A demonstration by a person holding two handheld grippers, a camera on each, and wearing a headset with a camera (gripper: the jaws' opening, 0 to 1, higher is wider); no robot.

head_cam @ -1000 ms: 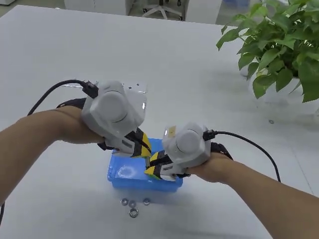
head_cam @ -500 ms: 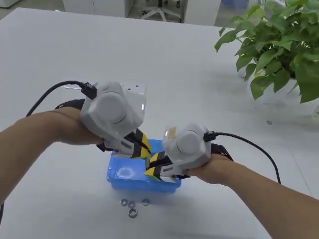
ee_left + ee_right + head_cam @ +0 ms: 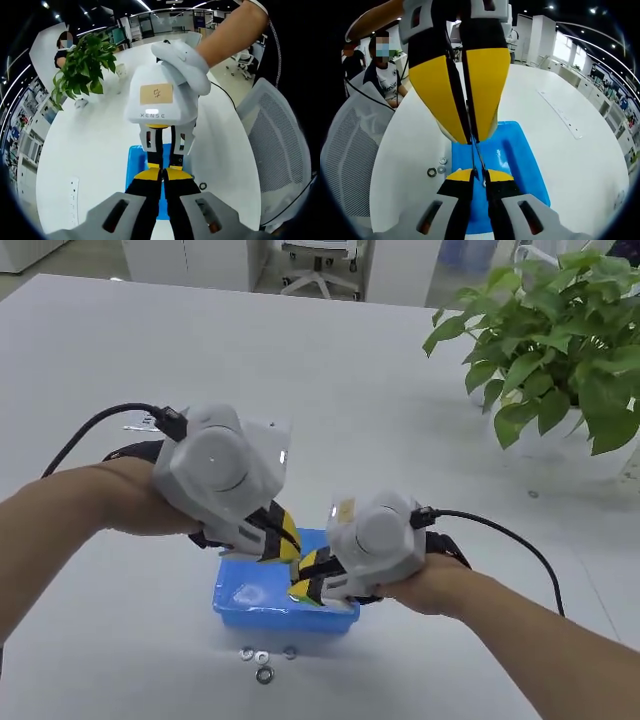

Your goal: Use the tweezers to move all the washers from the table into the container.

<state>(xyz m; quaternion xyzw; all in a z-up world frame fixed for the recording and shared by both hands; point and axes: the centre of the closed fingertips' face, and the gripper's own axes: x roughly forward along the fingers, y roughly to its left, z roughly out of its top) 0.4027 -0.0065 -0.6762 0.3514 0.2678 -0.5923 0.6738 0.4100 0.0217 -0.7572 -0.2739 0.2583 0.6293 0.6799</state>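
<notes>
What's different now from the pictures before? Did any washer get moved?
Almost nothing. Only the headset camera shifted a little, so the whole picture slid. The left gripper and right gripper stay tip to tip over the blue container, with the thin tweezers between their jaws. The four washers still lie on the table beside it; none was picked up.

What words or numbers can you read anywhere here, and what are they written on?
"XENSE": grey lettering on the white plastic body of the right tongs.
Tan square sticker just above it: a handwritten mark, maybe "04", too scrawled to be sure.
Clear flat ruler on the white table: its marks are too small to read.
Blue plastic container: no writing that I can see.
</notes>
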